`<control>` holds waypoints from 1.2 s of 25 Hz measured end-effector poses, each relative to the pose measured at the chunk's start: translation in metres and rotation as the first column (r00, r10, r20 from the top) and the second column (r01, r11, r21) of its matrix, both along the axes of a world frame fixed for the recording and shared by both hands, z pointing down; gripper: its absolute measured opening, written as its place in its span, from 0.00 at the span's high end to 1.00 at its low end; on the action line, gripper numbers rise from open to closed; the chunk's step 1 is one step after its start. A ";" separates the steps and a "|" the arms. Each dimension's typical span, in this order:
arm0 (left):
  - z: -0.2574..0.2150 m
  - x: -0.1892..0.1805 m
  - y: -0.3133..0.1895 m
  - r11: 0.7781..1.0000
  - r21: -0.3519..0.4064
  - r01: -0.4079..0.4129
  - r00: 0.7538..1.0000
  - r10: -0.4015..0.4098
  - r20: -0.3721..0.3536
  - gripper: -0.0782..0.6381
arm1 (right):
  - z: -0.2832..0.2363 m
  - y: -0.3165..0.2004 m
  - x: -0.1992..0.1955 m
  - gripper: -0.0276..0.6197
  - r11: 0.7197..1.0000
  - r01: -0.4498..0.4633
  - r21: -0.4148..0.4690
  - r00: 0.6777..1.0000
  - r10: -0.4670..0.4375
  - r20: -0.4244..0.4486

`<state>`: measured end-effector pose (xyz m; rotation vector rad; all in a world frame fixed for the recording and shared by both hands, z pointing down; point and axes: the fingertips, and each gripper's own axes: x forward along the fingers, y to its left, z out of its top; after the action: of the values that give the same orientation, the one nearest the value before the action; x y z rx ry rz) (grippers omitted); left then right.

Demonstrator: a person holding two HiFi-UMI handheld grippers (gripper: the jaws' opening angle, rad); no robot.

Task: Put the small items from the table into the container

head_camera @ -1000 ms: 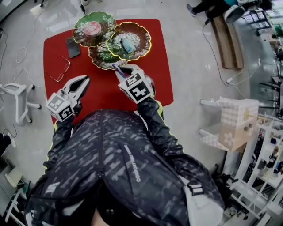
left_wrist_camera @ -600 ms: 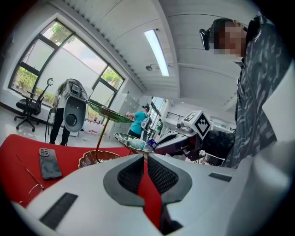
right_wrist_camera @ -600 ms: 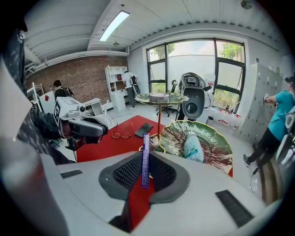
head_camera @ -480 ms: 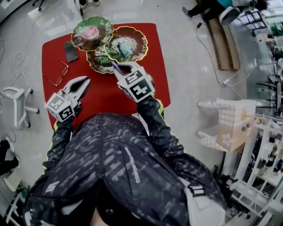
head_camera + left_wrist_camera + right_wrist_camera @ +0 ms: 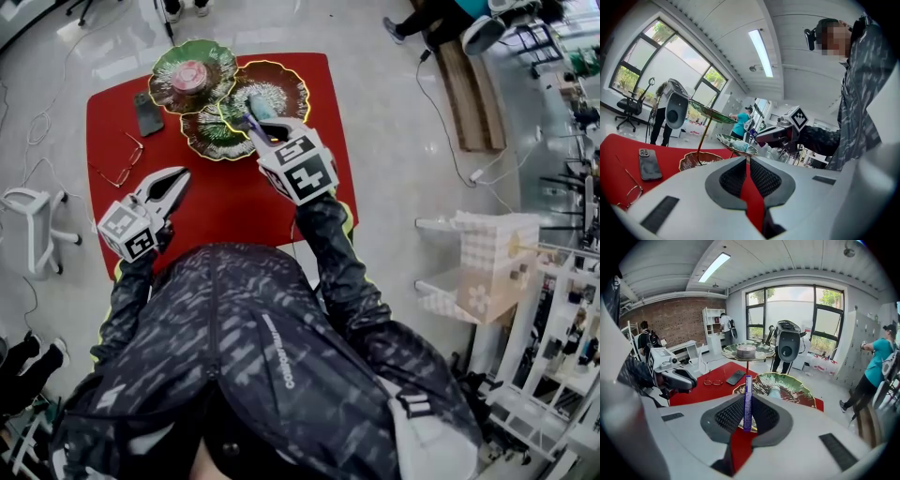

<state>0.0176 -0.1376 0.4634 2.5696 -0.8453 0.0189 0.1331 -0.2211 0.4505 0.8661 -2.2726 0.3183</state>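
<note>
My right gripper [image 5: 255, 126] is shut on a thin purple strip [image 5: 747, 401] that stands upright between its pads. It hovers at the near rim of the right-hand green leaf dish [image 5: 286, 89], which holds a pale blue item [image 5: 262, 103]. That dish belongs to a three-dish stand on the red table [image 5: 225, 202]. The top dish [image 5: 190, 73] carries a pink round item, and the low dish [image 5: 208, 136] lies just left of the gripper. My left gripper [image 5: 175, 176] is shut and empty over the table's left half. A dark phone [image 5: 147, 113] and glasses [image 5: 117, 164] lie at the far left.
The red table's edges drop to a glossy floor with cables [image 5: 42, 117] and a white stool [image 5: 33, 216] at left. Shelving [image 5: 497, 262] stands at right. People stand near the windows in the gripper views.
My right gripper has risen and moved away from me with the purple strip, from the low dish's rim to the right-hand dish. The left gripper has stayed put.
</note>
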 end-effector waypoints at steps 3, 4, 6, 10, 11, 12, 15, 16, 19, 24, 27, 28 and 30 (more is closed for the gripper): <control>0.003 0.000 -0.001 1.000 -0.006 0.001 1.000 -0.001 -0.001 0.87 | 0.000 -0.008 0.010 0.88 1.000 -0.022 -0.003 1.000 0.022 -0.014; 0.004 0.000 -0.002 1.000 -0.010 0.001 1.000 -0.001 -0.003 0.87 | 0.000 -0.010 0.013 0.88 1.000 -0.029 -0.004 0.999 0.029 -0.018; 0.006 0.000 -0.003 1.000 -0.015 0.001 1.000 -0.001 -0.004 0.87 | 0.000 -0.015 0.019 0.88 0.999 -0.043 -0.003 0.999 0.043 -0.031; 0.004 0.002 -0.005 1.000 -0.022 0.004 1.000 -0.004 -0.007 0.87 | 0.000 -0.029 0.034 0.88 0.998 -0.067 0.011 0.996 0.067 -0.064; 0.005 0.002 -0.005 1.000 -0.025 0.005 1.000 -0.005 -0.008 0.87 | 0.002 -0.032 0.036 0.88 0.997 -0.071 0.010 0.995 0.071 -0.072; 0.007 0.002 -0.006 1.000 -0.028 0.005 1.000 -0.006 -0.009 0.87 | 0.004 -0.036 0.039 0.88 0.997 -0.074 0.011 0.994 0.074 -0.081; 0.013 0.000 -0.008 1.000 -0.031 0.003 1.000 -0.003 -0.009 0.87 | 0.013 -0.050 0.048 0.88 0.996 -0.085 0.021 0.989 0.087 -0.122; 0.015 0.000 -0.009 0.999 -0.034 0.005 1.000 -0.005 -0.010 0.87 | 0.015 -0.055 0.051 0.88 0.996 -0.091 0.022 0.987 0.093 -0.129; 0.018 -0.003 -0.010 0.999 -0.047 0.018 1.000 -0.019 -0.015 0.87 | 0.021 -0.066 0.055 0.88 0.995 -0.098 0.021 0.985 0.100 -0.138; 0.017 -0.009 -0.014 0.997 -0.057 0.042 0.999 -0.043 -0.013 0.87 | 0.031 -0.078 0.058 0.88 0.995 -0.096 0.002 0.980 0.095 -0.173; 0.018 -0.014 -0.016 0.997 -0.061 0.055 0.998 -0.056 -0.013 0.87 | 0.036 -0.084 0.056 0.88 0.996 -0.091 -0.004 0.979 0.088 -0.183; 0.019 -0.015 -0.017 0.996 -0.062 0.059 0.998 -0.060 -0.014 0.87 | 0.039 -0.086 0.056 0.88 0.996 -0.089 -0.007 0.978 0.086 -0.187; 0.021 -0.017 -0.019 0.996 -0.064 0.063 0.998 -0.064 -0.016 0.87 | 0.045 -0.089 0.056 0.88 0.996 -0.088 -0.014 0.976 0.084 -0.201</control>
<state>0.0003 -0.1570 0.4845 2.4792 -0.9044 0.0032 0.1894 -0.3102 0.4951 0.9431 -2.0462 0.2814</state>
